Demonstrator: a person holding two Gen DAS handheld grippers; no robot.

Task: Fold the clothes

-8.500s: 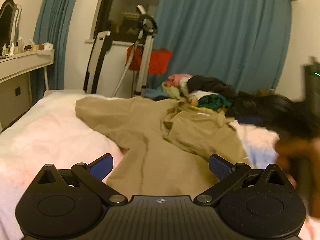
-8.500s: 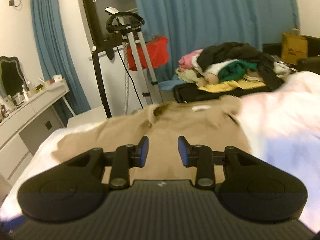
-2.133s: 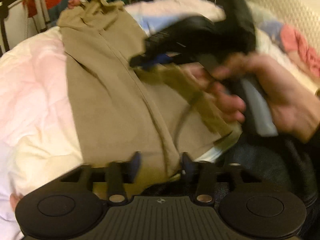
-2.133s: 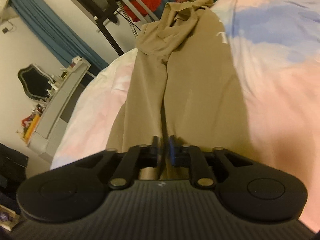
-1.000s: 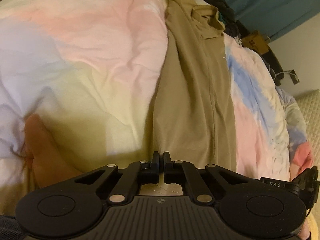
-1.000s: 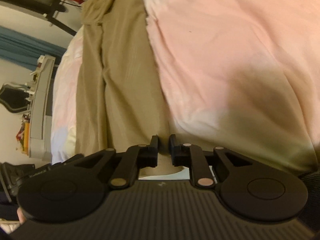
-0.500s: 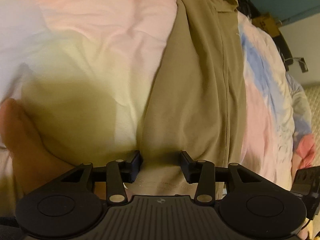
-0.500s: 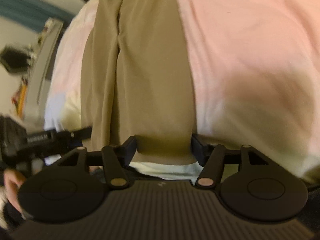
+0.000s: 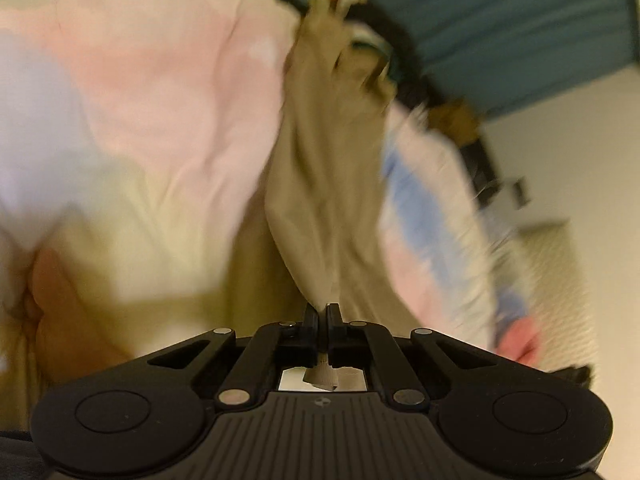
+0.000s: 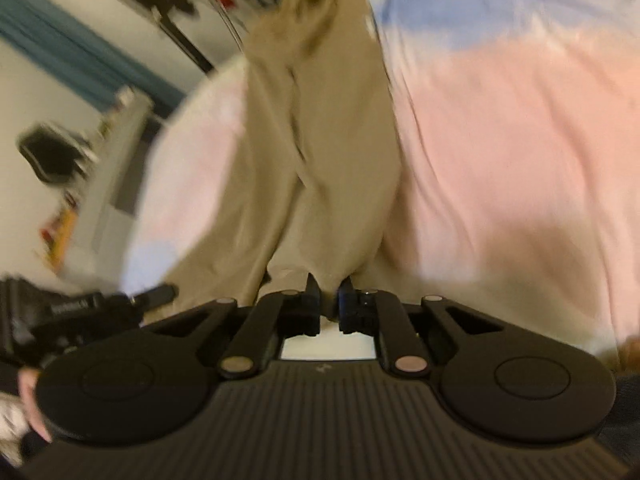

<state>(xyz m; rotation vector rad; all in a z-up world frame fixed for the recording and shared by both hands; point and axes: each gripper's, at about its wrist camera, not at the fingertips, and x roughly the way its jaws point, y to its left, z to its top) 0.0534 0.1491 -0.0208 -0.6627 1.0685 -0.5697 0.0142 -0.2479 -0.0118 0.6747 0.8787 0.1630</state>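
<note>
Khaki garment (image 9: 320, 184), narrowed into a long strip, runs from lower centre to top centre of both frames across the pastel duvet (image 9: 152, 112). Left gripper (image 9: 321, 312) is clamped on its near hem; right gripper (image 10: 329, 292) pinches the same hem, fabric bunched between the jaws. Both views motion-blurred. Risk: thin hem slips out under a fast lift, or uneven pull between grippers skews the fold; far end could snag the clothes pile (image 9: 360, 16).

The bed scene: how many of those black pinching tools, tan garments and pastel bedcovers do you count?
Black tools: 2, the left tool and the right tool
Tan garment: 1
Pastel bedcover: 1
Total: 4
</note>
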